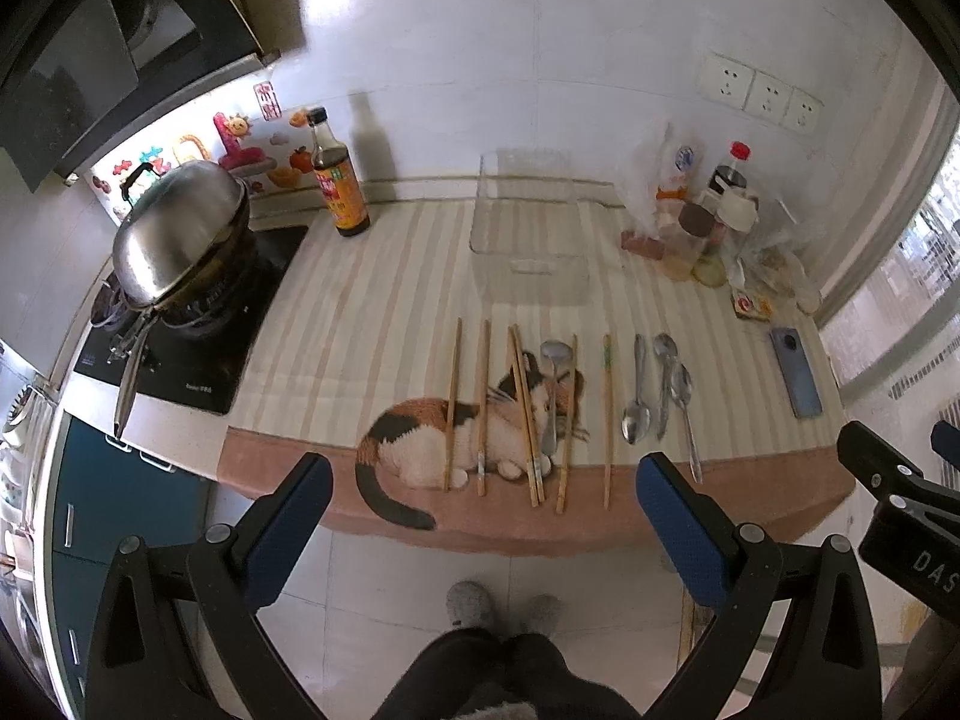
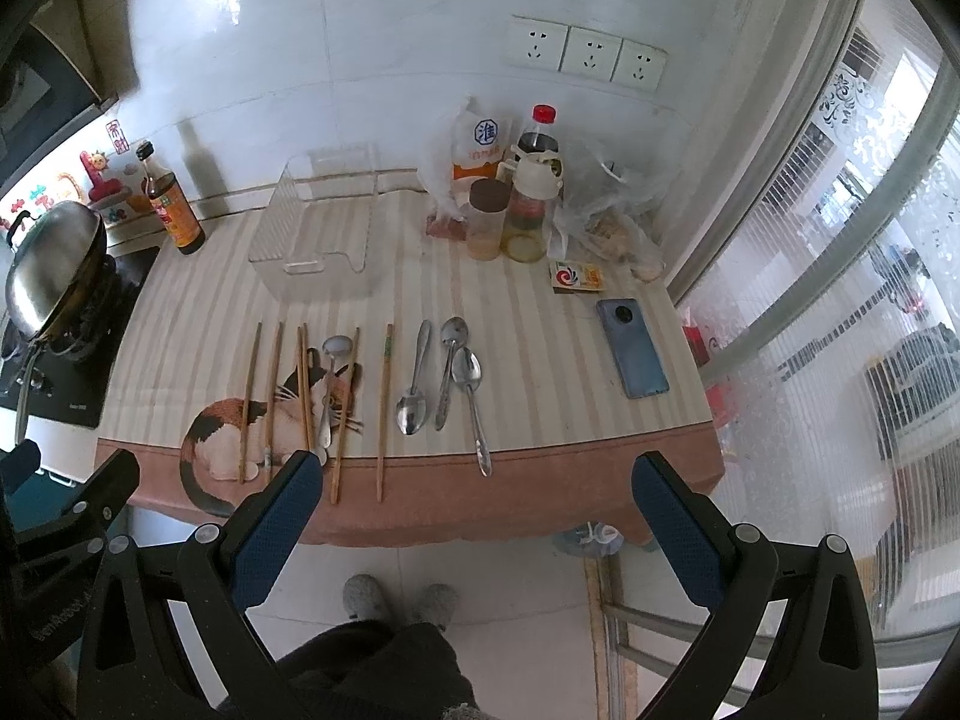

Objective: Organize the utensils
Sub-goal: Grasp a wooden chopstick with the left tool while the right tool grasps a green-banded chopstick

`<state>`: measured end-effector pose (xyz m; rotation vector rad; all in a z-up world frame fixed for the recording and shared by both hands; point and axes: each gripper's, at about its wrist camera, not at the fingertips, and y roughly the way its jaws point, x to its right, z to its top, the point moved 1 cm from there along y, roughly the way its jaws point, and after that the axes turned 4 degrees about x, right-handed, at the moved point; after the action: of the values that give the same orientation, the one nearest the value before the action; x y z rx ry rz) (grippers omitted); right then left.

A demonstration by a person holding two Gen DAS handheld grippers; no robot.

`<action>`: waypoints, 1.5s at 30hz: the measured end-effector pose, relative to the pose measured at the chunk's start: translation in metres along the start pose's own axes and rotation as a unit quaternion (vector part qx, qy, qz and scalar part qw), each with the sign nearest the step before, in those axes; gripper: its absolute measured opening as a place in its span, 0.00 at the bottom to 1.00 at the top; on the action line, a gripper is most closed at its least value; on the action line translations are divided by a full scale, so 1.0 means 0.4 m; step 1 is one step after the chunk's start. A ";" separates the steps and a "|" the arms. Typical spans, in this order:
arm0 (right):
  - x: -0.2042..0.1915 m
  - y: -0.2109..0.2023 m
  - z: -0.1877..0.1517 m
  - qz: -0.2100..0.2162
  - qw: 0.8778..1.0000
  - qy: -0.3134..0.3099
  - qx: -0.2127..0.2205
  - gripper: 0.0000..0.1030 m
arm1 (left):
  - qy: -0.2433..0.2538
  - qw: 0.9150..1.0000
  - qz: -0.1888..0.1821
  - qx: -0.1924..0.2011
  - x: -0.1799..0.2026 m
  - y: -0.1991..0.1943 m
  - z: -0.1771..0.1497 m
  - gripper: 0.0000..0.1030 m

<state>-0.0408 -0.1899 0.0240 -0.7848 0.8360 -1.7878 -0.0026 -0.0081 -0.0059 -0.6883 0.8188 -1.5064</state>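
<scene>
The left gripper [image 1: 483,483] with blue-padded fingers is held at the lower centre of the left wrist view, jaws spread wide and gripping nothing. The right gripper [image 2: 477,480] is likewise spread wide and unloaded, low in its own view. Both are held short of the striped cloth-covered counter [image 2: 540,312]. Across the middle of each frame, wooden chopsticks [image 1: 453,405] are laid in a row over the printed calico cat [image 1: 414,444], with one steel spoon [image 1: 552,396] among them. Three further steel spoons [image 2: 447,384] are laid just right of the chopsticks. A clear plastic bin [image 2: 318,222] is stood behind them, upper centre. A blue phone [image 2: 631,348] is noted at right.
</scene>
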 end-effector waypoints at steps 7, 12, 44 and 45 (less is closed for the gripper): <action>-0.010 0.085 0.014 0.038 0.999 0.026 0.028 1.00 | -0.018 0.997 0.064 0.037 -0.062 0.111 0.035 1.00; -0.057 0.238 0.003 0.056 0.998 0.032 -0.006 0.63 | -0.016 0.995 0.097 -0.004 -0.131 0.278 0.036 1.00; -0.317 0.881 -0.040 0.030 0.973 0.006 -0.228 0.07 | 0.008 0.969 -0.030 -0.245 -0.192 0.825 -0.043 0.05; -0.323 0.878 -0.049 0.027 0.972 0.005 -0.233 0.07 | 0.010 0.968 -0.031 -0.247 -0.194 0.823 -0.045 0.05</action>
<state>0.1580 -0.1664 -0.2926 -1.0406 1.2970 -1.5630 0.1792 0.0633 -0.2828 -1.0733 1.2163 -1.3733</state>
